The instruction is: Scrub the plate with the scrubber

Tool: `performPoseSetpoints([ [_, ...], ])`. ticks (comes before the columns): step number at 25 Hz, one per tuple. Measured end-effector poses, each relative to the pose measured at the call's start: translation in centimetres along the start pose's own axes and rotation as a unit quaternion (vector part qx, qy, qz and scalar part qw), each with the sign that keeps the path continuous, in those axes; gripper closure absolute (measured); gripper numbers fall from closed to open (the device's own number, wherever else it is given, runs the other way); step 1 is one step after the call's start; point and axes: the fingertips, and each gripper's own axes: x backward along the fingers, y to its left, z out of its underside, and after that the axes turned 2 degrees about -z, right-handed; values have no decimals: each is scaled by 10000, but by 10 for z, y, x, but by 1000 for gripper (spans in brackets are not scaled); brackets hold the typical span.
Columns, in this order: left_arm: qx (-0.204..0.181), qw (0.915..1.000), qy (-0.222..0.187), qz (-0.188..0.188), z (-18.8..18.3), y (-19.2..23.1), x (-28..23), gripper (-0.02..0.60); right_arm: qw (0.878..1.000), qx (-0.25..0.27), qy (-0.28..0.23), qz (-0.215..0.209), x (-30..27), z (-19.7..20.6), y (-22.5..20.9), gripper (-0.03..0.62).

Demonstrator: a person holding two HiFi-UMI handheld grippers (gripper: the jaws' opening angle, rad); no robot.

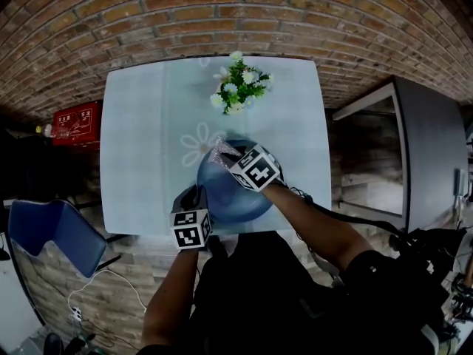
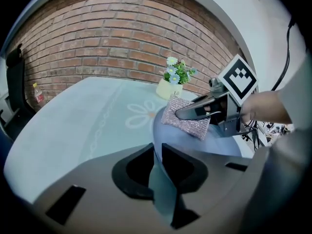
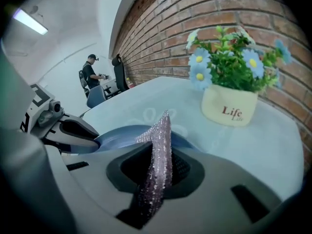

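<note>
A blue plate (image 1: pixel 229 194) lies at the near edge of the pale table. My left gripper (image 1: pixel 194 207) is shut on the plate's near left rim; in the left gripper view the plate (image 2: pixel 195 143) runs edge-on between the jaws. My right gripper (image 1: pixel 235 160) is shut on a glittery pink-silver scrubber (image 1: pixel 219 154), held over the plate's far side. In the right gripper view the scrubber (image 3: pixel 157 155) stands pinched upright between the jaws, the plate (image 3: pixel 119 135) just beyond it. In the left gripper view the scrubber (image 2: pixel 185 117) rests against the plate's surface.
A small cream pot of flowers (image 1: pixel 238 87) stands at the far middle of the table (image 1: pixel 140 139), close behind the plate. A brick wall backs the table. A blue chair (image 1: pixel 52 235) sits at the left, a dark cabinet (image 1: pixel 432 161) at the right.
</note>
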Motion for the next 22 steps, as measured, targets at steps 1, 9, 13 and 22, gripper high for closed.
performPoseSetpoints([
  [1, -1, 10000, 5, 16, 0, -1, 0, 520, 10000, -28, 3, 70, 1, 1, -2, 525],
  [9, -131, 9999, 71, 60, 2, 1, -2, 520, 9968, -384, -19, 700, 13, 9, -25, 525],
  [13, -222, 9997, 65, 103, 1, 1, -2, 517, 9927, -696, -34, 984, 22, 17, -37, 525],
  [22, -439, 9988, 82, 211, 1, -1, -3, 508, 9713, -1594, 42, 1764, 47, 31, -50, 525],
])
